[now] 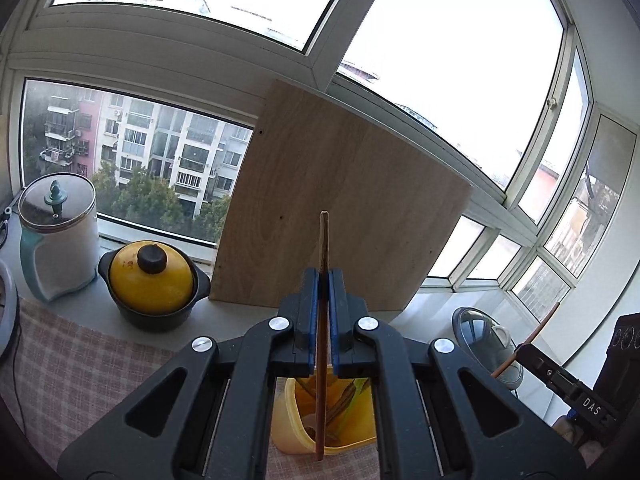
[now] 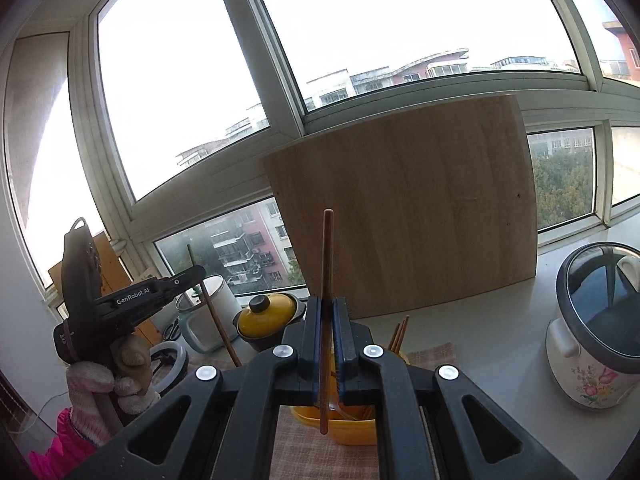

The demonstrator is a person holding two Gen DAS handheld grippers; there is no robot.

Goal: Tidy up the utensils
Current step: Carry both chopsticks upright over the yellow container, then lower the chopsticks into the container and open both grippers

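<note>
Both clamped: my L gripper (image 1: 324,276) w/ one chopstick (image 1: 323,240), R gripper (image 2: 327,304) w/ another chopstick (image 2: 327,248), sticks upright, yellow holder (image 1: 288,420) directly below both.

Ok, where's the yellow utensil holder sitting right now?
The yellow plastic utensil holder sits low and central in both wrist views, on the checked cloth directly below the tools, in front of the leaning wooden board.

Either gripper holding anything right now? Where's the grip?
Both. The left gripper pinches one chopstick around mid-length; the right gripper pinches another chopstick likewise, both ends sticking out.
</note>
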